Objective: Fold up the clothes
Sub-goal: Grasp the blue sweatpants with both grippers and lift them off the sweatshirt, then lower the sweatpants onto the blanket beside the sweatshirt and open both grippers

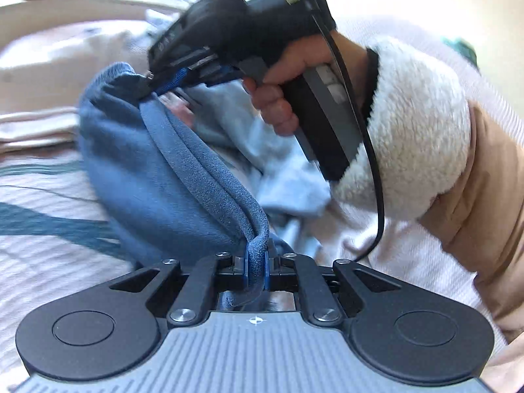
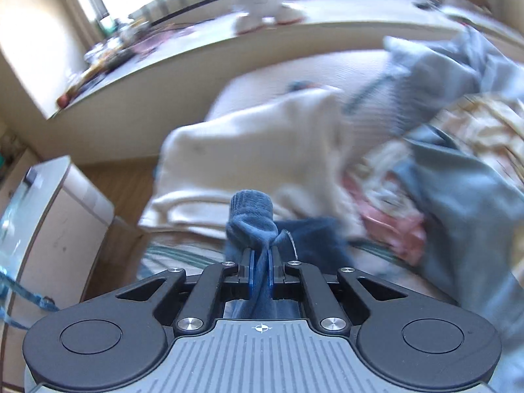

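Blue garment slung between two hand-held grippers above the bed, hem running from one grip to the other.

Bed point(image 1: 39, 252) with striped cover lies below; a heap of unfolded clothes point(image 2: 458, 163) sits on it, toward the right in the right wrist view, with a cream folded piece point(image 2: 262, 150) ahead. The blue fleece garment point(image 1: 157, 177) hangs clear of the cover, its thick hem point(image 1: 209, 167) stretched as the long axis between the grips. Left hand-held gripper point(image 1: 256, 270) is pressed together on one end of the hem. Right hand-held gripper point(image 1: 149, 83) pinches the far end, held by a hand point(image 1: 288, 75) in a fleecy cuff; its own view shows pads clamped on a bunched blue corner point(image 2: 252, 209). Both grips equally near; the body of cloth sags below the hem line. Next move likely needs the hem held taut.
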A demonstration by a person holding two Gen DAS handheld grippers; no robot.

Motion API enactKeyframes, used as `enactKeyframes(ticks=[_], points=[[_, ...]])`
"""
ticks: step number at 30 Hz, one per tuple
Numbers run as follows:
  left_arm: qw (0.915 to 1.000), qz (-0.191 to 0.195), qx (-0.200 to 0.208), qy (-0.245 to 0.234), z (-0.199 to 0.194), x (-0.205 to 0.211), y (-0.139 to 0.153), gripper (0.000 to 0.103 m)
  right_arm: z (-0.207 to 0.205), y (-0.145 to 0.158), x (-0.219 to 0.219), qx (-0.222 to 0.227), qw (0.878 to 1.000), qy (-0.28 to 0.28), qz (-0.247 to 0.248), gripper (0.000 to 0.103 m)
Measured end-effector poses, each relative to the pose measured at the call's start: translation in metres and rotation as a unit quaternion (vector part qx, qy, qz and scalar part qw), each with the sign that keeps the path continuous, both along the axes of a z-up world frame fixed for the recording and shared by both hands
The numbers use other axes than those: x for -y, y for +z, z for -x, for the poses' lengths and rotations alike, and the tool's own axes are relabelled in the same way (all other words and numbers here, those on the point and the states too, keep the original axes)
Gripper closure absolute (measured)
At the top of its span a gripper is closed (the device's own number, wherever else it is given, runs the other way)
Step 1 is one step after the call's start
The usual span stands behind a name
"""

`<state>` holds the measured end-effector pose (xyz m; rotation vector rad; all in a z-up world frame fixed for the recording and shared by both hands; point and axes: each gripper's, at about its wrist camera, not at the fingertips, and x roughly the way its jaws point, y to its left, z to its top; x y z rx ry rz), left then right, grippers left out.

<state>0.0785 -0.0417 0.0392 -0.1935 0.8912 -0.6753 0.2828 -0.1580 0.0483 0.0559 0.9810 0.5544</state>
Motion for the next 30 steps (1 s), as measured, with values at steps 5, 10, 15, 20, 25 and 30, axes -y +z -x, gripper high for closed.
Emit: enactKeyframes(ticks=[5,10,15,20,25,30], points=[[0.9990,-0.022,-0.024,-0.030,-0.018,0.041,-0.029,0.091,-0.016,-0.035,0.034,-0.017,0.999,-0.027,0.012,0.095],[0.9960,-0.042,-0.047,-0.063,-0.029,0.066,-0.050,0.075,-0.023,-0.058,0.045,-0.019,0.998,-0.049,0.039,0.095],[0.9962,-0.064,-0.027,-0.052,-0.024,0.057,-0.046,0.033,-0.024,-0.077,0.050,-0.021,0.998,-0.054,0.021,0.088],[0.9962,-0.072,-0.028,-0.041,-0.010,0.031,-0.036,0.023,-0.024,-0.084,0.054,-0.017,0.997,-0.076,0.028,0.074],[0.9968,-0.073,-0.031,-0.006,0.009,-0.007,-0.029,0.021,-0.013,-0.062,0.074,0.014,0.991,-0.130,-0.002,0.067],[0.9958,-0.065,-0.027,0.057,0.012,-0.024,-0.021,0.019,0.012,-0.030,0.097,0.047,0.986,-0.158,-0.026,0.052]])
